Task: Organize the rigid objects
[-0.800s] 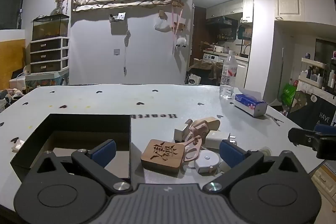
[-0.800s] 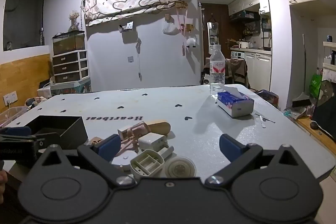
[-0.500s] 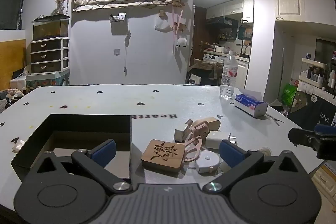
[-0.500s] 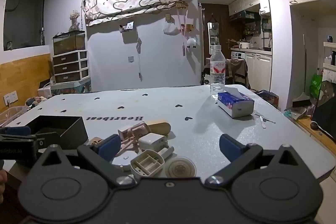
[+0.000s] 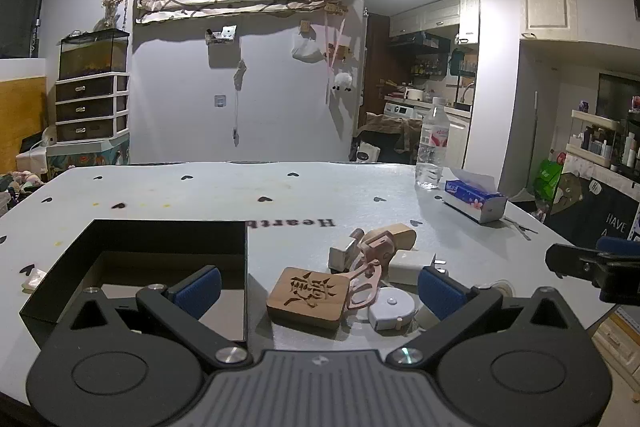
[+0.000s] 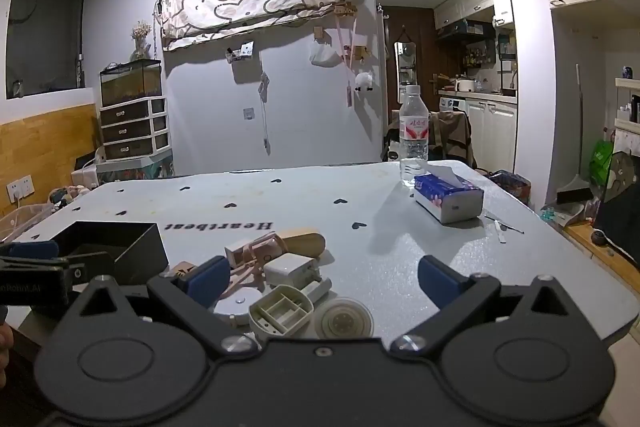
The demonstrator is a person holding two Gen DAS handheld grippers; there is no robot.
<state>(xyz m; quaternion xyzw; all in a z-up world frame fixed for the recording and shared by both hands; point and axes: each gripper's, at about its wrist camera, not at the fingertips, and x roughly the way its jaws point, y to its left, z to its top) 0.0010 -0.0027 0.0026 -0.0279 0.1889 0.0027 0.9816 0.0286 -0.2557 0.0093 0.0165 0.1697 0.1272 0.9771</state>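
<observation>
We look out from two cameras, each riding low behind its own claw at the near edge of the worktop point(image 5: 320, 187) and facing across it toward the far wall. Our left view sits nearer the near left corner, close over the black box point(image 5: 160, 239). Our right view sits further right. Both share the pile of small things point(image 6: 276, 275) close in front, the water bottle point(image 6: 414, 135) and tissue pack point(image 5: 474, 197) toward the far right corner.

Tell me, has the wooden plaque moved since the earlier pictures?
No. The wooden plaque lies in the same place beside the black box.
</observation>
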